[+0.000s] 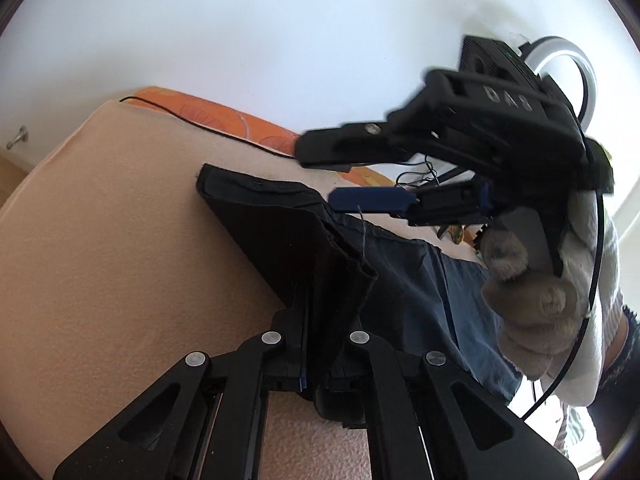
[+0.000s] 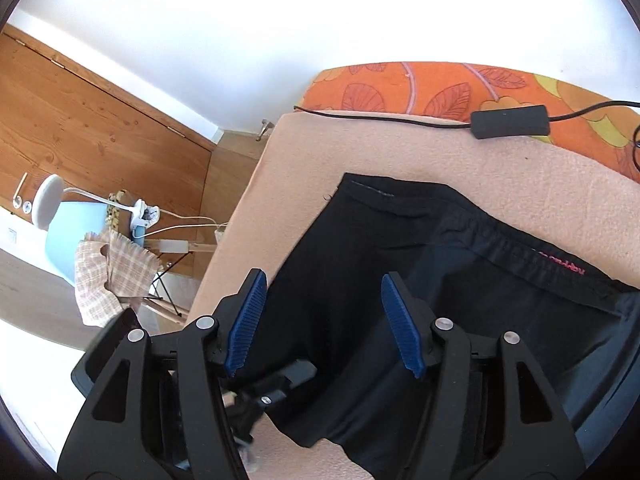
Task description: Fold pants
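Note:
Dark navy pants (image 1: 404, 276) lie on a peach blanket (image 1: 120, 240). In the left wrist view my left gripper (image 1: 320, 312) is shut on a bunched fold of the pants cloth and lifts it off the blanket. My right gripper (image 1: 320, 184) hovers open above the pants, held by a gloved hand (image 1: 536, 304). In the right wrist view my right gripper (image 2: 324, 320) is open, its blue pads (image 2: 246, 320) spread over the pants (image 2: 440, 300). The waistband with pink lettering (image 2: 564, 266) lies to the right. My left gripper shows below between the fingers (image 2: 280, 384).
An orange flowered cover (image 2: 440, 88) runs along the blanket's far edge, with a black cable and its box (image 2: 508, 122) on it. Past the blanket's left edge (image 2: 224, 260) are a wooden floor, a chair with a checked cloth (image 2: 116, 276) and a white lamp (image 2: 48, 200).

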Demonstrator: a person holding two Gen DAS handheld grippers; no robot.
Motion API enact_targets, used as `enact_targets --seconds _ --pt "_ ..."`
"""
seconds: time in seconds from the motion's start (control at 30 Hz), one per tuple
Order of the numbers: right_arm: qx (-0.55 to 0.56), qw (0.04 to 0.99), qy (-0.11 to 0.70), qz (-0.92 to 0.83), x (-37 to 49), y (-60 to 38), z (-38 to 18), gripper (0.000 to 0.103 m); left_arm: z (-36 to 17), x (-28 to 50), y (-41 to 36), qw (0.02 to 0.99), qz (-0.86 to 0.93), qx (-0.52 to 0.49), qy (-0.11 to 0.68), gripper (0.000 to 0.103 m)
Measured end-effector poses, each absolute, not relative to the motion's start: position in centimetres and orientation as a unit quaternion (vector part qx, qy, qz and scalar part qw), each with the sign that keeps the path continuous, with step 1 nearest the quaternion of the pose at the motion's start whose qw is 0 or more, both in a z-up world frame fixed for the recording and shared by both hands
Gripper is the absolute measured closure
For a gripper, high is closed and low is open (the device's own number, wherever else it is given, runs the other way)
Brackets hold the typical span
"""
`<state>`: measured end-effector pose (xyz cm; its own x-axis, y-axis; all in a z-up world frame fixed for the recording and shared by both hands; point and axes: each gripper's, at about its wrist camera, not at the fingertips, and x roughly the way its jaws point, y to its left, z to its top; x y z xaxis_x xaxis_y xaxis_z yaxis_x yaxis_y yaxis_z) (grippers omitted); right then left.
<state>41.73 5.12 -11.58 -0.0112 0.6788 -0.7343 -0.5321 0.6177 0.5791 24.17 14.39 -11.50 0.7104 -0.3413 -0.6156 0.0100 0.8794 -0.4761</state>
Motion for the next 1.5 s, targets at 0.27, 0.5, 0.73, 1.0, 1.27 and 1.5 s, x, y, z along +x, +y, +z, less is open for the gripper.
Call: enact_targets --seconds 0.27,0.5,0.73,1.0,1.27,1.5 --pt "-0.026 0.685 0.594 0.421 41.8 10.7 -12.3 0.04 -11.5 24.1 13.1 0.907 -0.1 -0.199 0.358 0.1" --pt "-0.136 0.662 0.62 0.398 40.3 13.7 -15.4 0.04 -10.9 23.8 13.4 0.916 -0.095 -0.18 0.347 0.1" --pt "-0.125 0.668 0.619 0.394 40.7 12.4 -16.0 0.096 -10.4 24.4 12.5 0.915 -0.102 -0.178 0.348 0.1" --pt "0.013 0.716 0.551 0.428 41.2 5.6 -9.9 0.098 -6.8 23.8 9.9 0.92 -0.13 -0.178 0.325 0.1" --pt "0.104 0.772 0.483 0.4 40.6 -6.4 -4.7 0.098 -3.7 24.1 2.9 0.915 -0.192 -0.157 0.317 0.1" --pt "0.145 0.8 0.465 0.349 39.6 -16.0 -5.0 0.098 -5.4 24.0 -3.6 0.89 -0.237 -0.163 0.353 0.1"
